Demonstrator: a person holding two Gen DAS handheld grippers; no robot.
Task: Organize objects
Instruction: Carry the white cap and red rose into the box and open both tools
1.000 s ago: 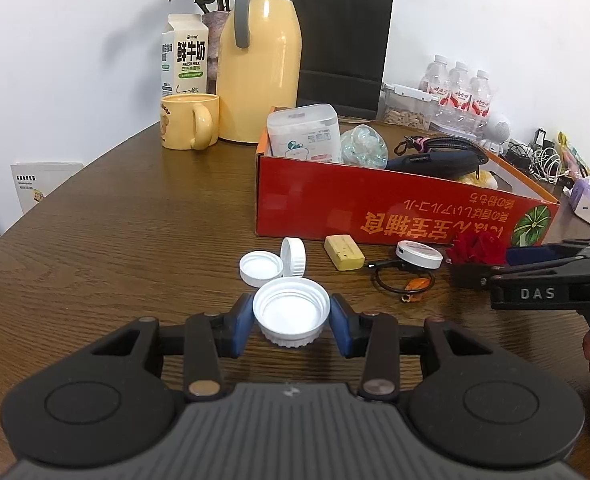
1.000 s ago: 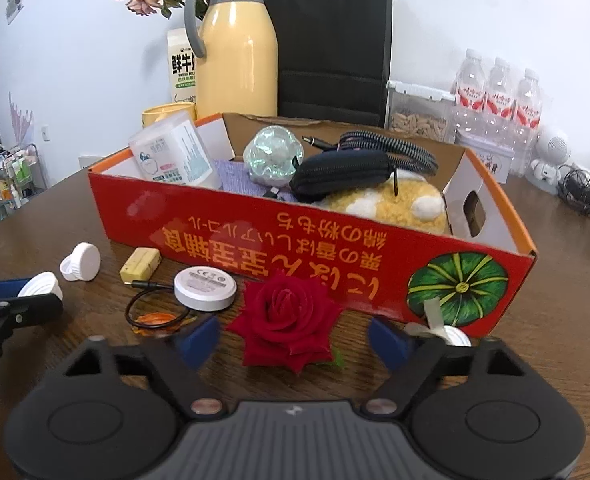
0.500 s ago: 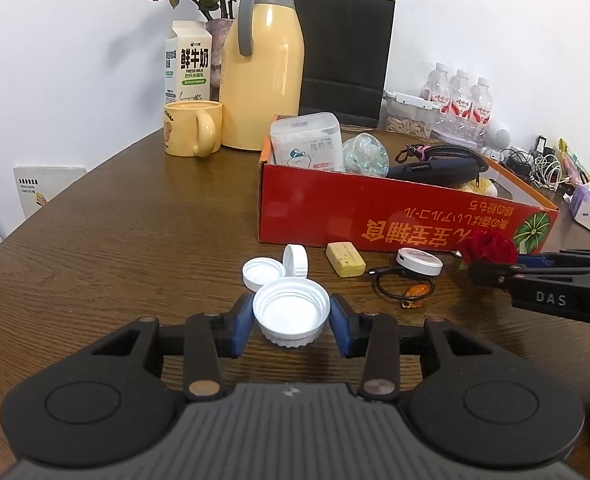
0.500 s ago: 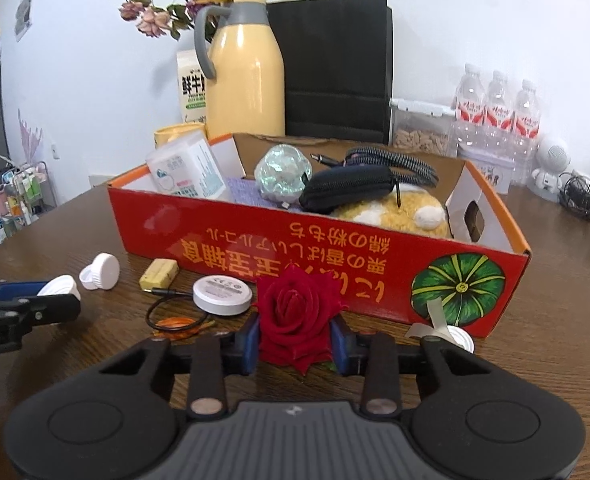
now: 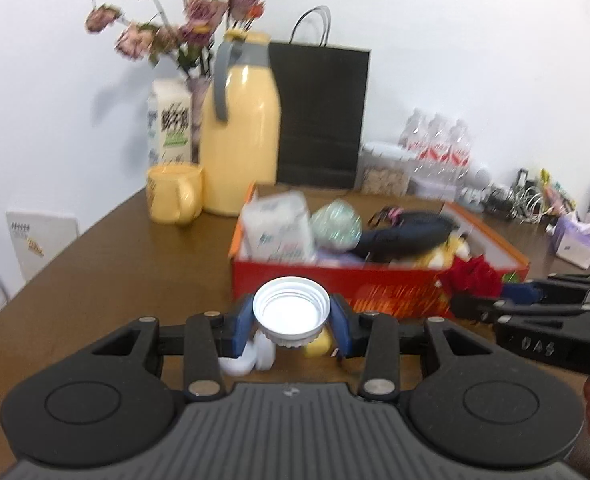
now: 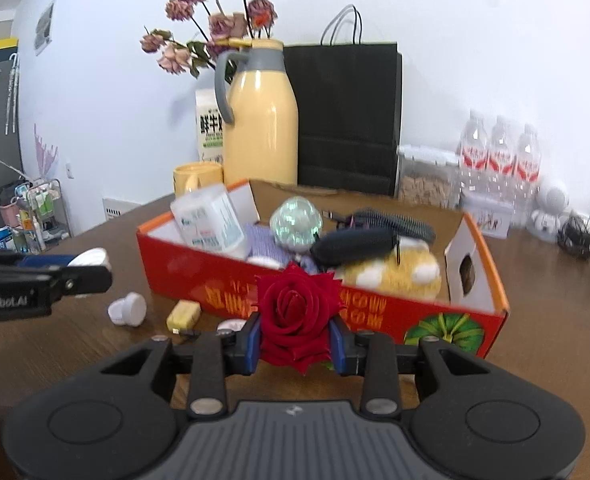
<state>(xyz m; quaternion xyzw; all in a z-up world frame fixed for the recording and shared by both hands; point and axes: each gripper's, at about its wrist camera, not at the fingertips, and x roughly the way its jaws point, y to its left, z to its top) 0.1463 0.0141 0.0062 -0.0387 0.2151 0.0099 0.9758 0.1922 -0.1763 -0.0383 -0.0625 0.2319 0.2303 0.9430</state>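
The left gripper pinches a light, rigid white cap by its rim; the right gripper squeezes a soft, crushable red rose, both raised before the red box.

Small white caps and yellow block on the table partly hidden behind the left gripper; printing on the red box blurred, unreadable.
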